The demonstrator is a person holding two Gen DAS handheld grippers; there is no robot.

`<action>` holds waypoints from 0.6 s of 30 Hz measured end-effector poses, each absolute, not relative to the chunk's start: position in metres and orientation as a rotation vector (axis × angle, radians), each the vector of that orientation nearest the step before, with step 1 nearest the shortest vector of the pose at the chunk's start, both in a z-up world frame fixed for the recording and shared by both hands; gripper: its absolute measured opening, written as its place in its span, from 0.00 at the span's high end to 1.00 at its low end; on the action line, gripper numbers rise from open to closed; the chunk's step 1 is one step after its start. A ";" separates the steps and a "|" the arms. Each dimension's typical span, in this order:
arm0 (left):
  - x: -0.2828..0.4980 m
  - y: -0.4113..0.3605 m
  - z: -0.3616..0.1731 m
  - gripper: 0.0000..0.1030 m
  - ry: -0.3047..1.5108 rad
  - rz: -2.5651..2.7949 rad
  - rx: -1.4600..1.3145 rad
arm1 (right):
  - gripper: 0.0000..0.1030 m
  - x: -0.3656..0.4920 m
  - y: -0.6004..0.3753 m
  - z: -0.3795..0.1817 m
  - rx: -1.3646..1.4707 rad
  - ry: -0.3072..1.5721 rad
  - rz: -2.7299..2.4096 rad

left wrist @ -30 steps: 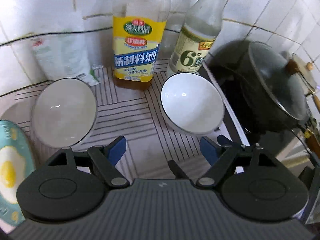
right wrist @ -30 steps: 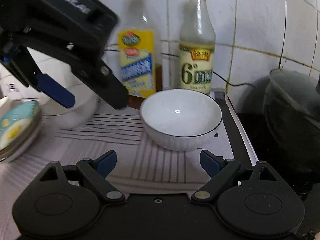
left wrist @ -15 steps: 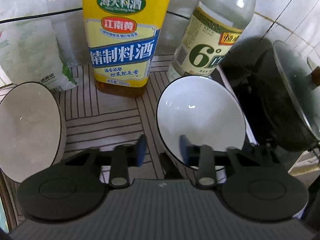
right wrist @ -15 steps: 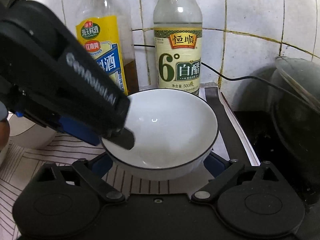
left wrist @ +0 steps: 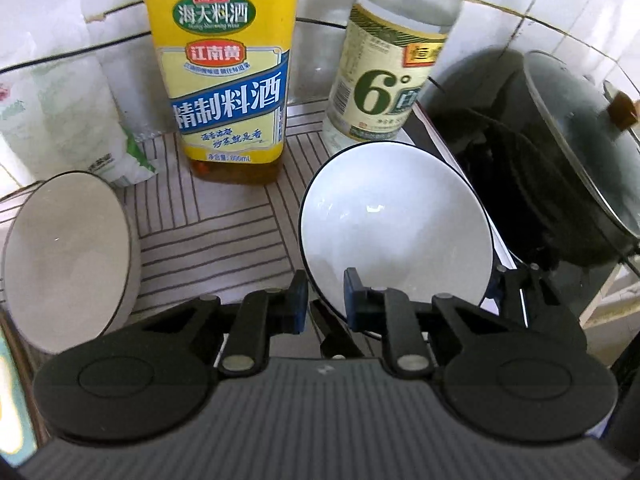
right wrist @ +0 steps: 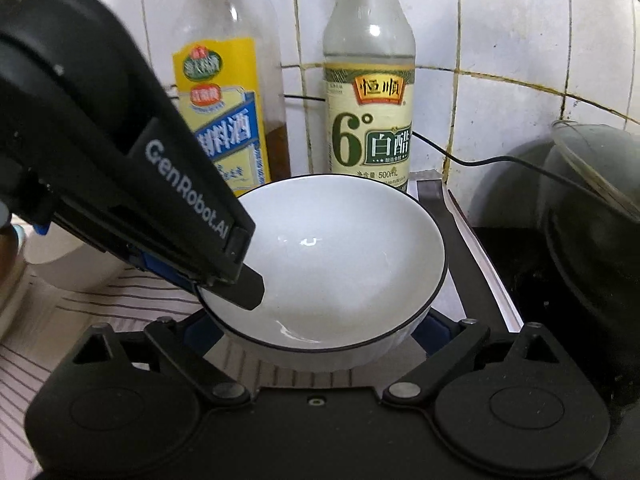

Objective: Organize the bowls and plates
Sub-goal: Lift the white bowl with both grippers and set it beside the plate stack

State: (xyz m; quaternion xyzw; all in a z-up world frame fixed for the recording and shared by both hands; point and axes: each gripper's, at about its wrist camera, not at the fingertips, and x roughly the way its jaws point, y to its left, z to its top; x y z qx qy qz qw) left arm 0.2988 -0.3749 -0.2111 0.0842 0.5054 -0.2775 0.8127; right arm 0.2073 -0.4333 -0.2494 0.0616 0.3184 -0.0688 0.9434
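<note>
A white bowl with a dark rim [left wrist: 394,236] [right wrist: 340,256] sits on the striped counter mat. My left gripper [left wrist: 326,298] is shut on the bowl's near-left rim, one pad inside and one outside. It shows as a black arm in the right wrist view [right wrist: 224,268]. My right gripper [right wrist: 316,328] is open, its fingers on either side of the bowl's lower wall, their tips mostly hidden by it. A second pale bowl [left wrist: 68,260] [right wrist: 68,260] stands to the left.
A yellow-labelled cooking wine bottle [left wrist: 230,80] and a white vinegar bottle [left wrist: 388,68] stand against the tiled wall behind the bowls. A black lidded pot [left wrist: 568,168] sits on the right. A white packet [left wrist: 60,120] leans at the back left. A patterned plate edge [left wrist: 10,400] lies far left.
My left gripper moved forward and right and closed on the white bowl's rim. My right gripper advanced until its open fingers flank the bowl.
</note>
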 end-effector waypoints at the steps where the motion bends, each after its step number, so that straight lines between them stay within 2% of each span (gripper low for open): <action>1: 0.295 -0.372 -0.208 0.84 1.076 -0.593 0.182 | 0.04 0.203 -0.431 -0.247 0.128 0.643 -0.140; 18: 0.225 -0.290 -0.157 0.84 1.111 -0.548 0.130 | 0.04 0.136 -0.373 -0.197 0.038 0.623 0.033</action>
